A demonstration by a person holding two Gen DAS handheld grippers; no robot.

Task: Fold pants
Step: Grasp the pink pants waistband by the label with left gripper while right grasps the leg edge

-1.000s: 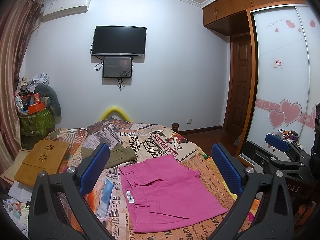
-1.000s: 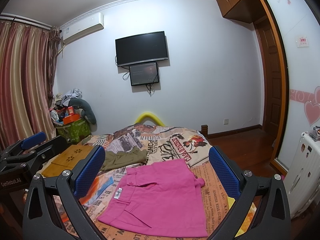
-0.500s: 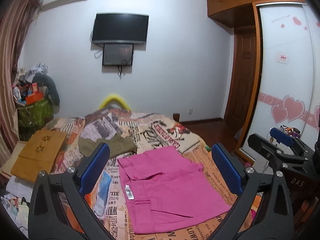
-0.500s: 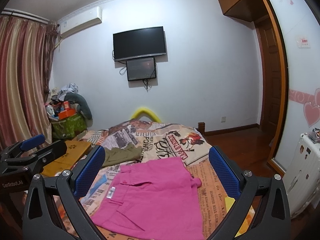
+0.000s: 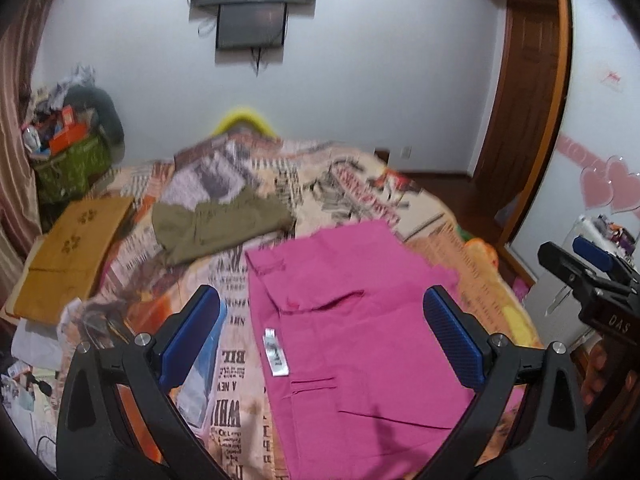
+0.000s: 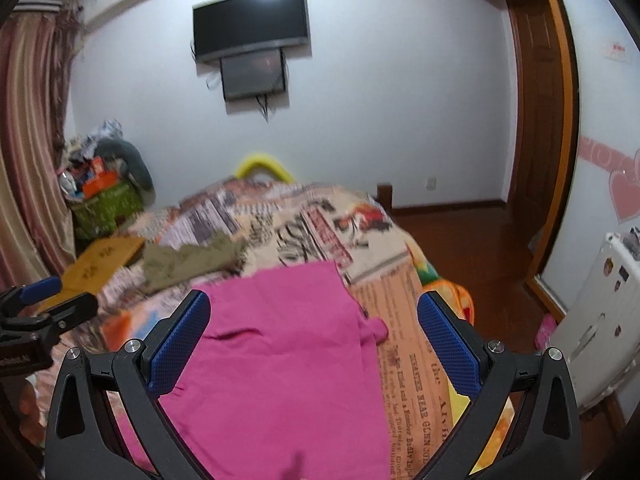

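Pink pants [image 5: 352,332] lie flat and folded on the newspaper-print bedspread [image 5: 348,184], with a white label [image 5: 275,352] showing near their left edge. They also show in the right wrist view [image 6: 288,360]. My left gripper [image 5: 322,340] is open and empty, held above the pants' left part. My right gripper [image 6: 314,344] is open and empty, above their right part. The right gripper shows at the right edge of the left wrist view [image 5: 592,276]; the left gripper shows at the left edge of the right wrist view [image 6: 40,312].
Folded olive pants [image 5: 220,224] lie further back on the bed. A tan wooden board [image 5: 72,248] sits at the bed's left. A cluttered green box [image 5: 68,164] stands in the corner. A white cabinet [image 6: 600,320] and wardrobe door stand at the right.
Both grippers have tipped downward and moved in closer over the pink pants, which now fill more of each view. Both stay open and empty.
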